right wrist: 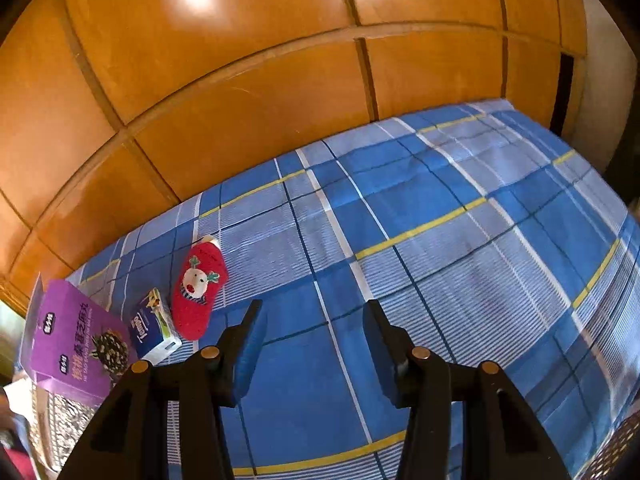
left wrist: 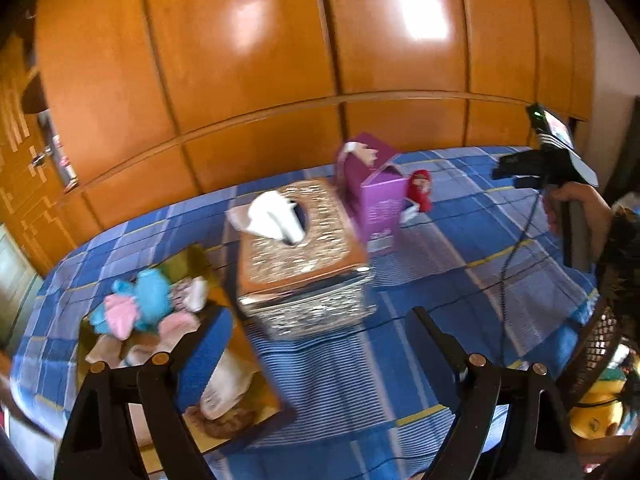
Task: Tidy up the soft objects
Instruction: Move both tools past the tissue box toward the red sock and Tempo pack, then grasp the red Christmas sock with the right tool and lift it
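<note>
Through the left wrist view, the left gripper (left wrist: 316, 340) hangs above the blue plaid bedsheet (left wrist: 440, 248) with its jaws wide apart and nothing between them, its left blue pad over the edge of a shallow golden-brown box (left wrist: 248, 364) that seems to be the collecting place: pink, turquoise and cream soft socks (left wrist: 140, 308) lie heaped in it, limp and fuzzy. Just beside it stands a boxy tissue holder (left wrist: 304, 256) with glittering mosaic sides and a white tissue (left wrist: 274, 216) puffing out; behind that is a glossy purple carton (left wrist: 374, 192), its flaps up. The right gripper (left wrist: 520, 172) shows at the far right, too small to judge there. Through the right wrist view, the right gripper (right wrist: 316, 336) also hovers empty, jaws apart, probably lining up on the red plush Christmas sock (right wrist: 198, 288) with a reindeer face, lying flat on the sheet, touching a small blue-and-white tissue pack (right wrist: 154, 326) near the purple carton. Polished wooden wardrobe panels (right wrist: 240, 100) back the bed.
</note>
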The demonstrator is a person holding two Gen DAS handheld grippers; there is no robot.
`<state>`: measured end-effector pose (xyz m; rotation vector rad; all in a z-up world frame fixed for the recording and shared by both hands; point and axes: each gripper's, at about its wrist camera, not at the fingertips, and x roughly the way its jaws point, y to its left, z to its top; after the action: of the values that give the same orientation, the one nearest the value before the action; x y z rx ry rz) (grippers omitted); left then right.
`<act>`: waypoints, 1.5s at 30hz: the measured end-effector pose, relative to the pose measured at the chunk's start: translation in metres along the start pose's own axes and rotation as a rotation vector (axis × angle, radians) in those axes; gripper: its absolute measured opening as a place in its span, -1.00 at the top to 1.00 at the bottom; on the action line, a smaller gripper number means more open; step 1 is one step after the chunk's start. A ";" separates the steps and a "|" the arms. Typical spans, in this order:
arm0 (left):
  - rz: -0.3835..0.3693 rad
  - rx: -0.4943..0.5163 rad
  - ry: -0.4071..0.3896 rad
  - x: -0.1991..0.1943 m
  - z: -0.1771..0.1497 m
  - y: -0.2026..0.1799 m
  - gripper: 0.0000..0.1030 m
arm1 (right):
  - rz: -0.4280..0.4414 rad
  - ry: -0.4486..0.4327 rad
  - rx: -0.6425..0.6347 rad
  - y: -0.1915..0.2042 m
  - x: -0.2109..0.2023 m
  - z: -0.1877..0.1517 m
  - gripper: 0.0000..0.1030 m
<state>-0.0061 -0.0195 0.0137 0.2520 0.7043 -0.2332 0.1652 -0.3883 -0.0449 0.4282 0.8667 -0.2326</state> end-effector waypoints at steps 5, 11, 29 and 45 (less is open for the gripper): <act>-0.061 0.062 0.006 0.009 0.016 -0.030 -0.72 | 0.029 0.039 0.077 -0.013 0.004 0.000 0.04; -0.115 0.064 0.004 0.016 0.029 -0.049 -0.72 | 0.089 0.086 0.069 -0.009 0.010 -0.003 0.04; -0.220 0.010 0.091 0.039 0.015 -0.041 -0.72 | 0.155 0.242 0.007 0.097 0.111 0.024 -0.05; -0.238 0.002 0.109 0.048 0.022 -0.048 -0.72 | -0.006 0.313 -0.361 0.074 0.101 0.000 0.82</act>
<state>0.0284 -0.0778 -0.0091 0.1836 0.8422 -0.4494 0.2561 -0.3246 -0.1031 0.1243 1.1917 -0.0107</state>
